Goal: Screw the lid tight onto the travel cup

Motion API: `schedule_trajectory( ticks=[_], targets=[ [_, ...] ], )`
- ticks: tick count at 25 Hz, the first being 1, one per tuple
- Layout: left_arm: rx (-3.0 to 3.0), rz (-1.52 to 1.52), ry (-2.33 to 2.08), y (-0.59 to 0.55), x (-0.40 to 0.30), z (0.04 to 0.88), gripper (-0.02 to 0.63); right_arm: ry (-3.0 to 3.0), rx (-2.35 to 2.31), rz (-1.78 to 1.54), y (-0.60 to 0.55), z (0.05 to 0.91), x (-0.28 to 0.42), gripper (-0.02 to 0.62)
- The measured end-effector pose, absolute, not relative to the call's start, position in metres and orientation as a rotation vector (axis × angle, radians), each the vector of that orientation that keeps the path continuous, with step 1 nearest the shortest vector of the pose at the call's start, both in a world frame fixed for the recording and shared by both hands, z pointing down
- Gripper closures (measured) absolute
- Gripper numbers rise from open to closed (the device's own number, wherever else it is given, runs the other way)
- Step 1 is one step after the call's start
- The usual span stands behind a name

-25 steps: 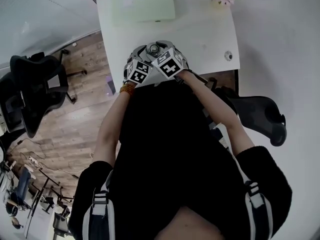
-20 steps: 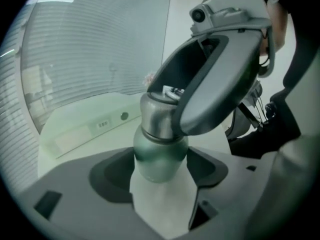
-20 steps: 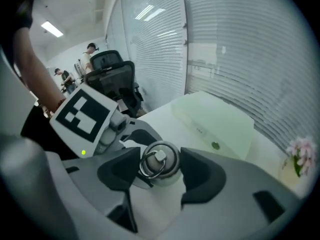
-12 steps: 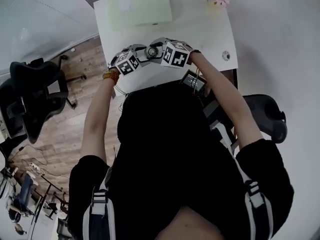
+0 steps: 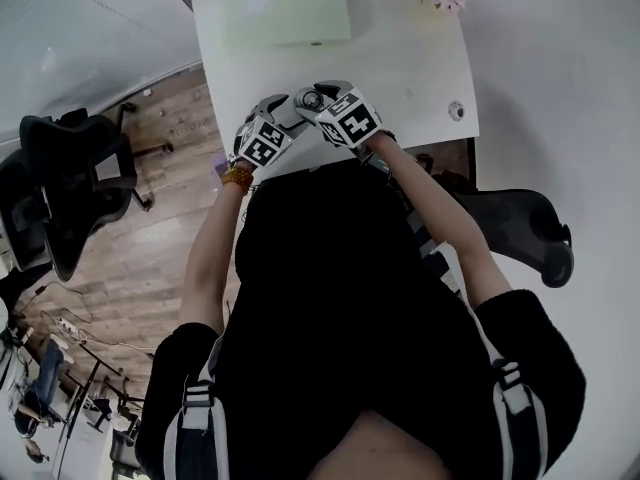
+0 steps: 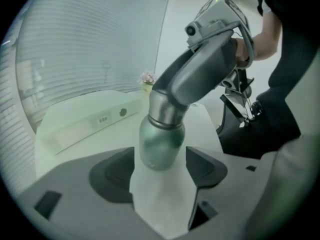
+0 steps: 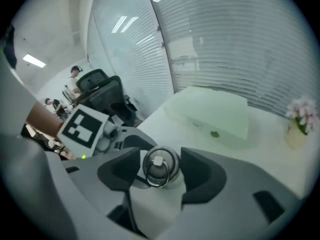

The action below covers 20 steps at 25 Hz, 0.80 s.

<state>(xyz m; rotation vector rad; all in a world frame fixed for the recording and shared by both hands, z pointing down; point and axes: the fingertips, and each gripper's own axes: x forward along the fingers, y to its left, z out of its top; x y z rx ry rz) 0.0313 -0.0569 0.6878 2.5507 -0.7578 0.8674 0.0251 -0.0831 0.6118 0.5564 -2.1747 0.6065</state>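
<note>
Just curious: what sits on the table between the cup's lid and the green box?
Nothing: in the head view, only bare table separates the lid from the box.

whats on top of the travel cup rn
A metal lid with a ring handle, between the right gripper's opening jaws. Whether it is screwed fully down on the travel cup cannot be seen: the gripper covers the joint.

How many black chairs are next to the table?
2. The left chair stands left of the table, the right chair at its near right corner. The person may hide others.
</note>
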Motion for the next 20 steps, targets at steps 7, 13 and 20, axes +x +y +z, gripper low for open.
schedule_trajectory(
  ticks=[7, 13, 20],
  targets=[
    [2.479, 0.871, -0.934, -0.064, 0.046, 0.691, 0.282, -2.108, 0.615, 0.419, -0.080, 0.615, 0.022, 0.350],
    [2.612, 0.943, -0.733, -0.063, 0.047, 0.694, 0.290, -2.180, 0.321, 0.281, -0.073, 0.617, 0.022, 0.353],
    [2.775, 1.178, -0.191, -0.063, 0.043, 0.698, 0.295, -2.265, -0.113, 0.217, -0.068, 0.614, 0.012, 0.353]
  ],
)
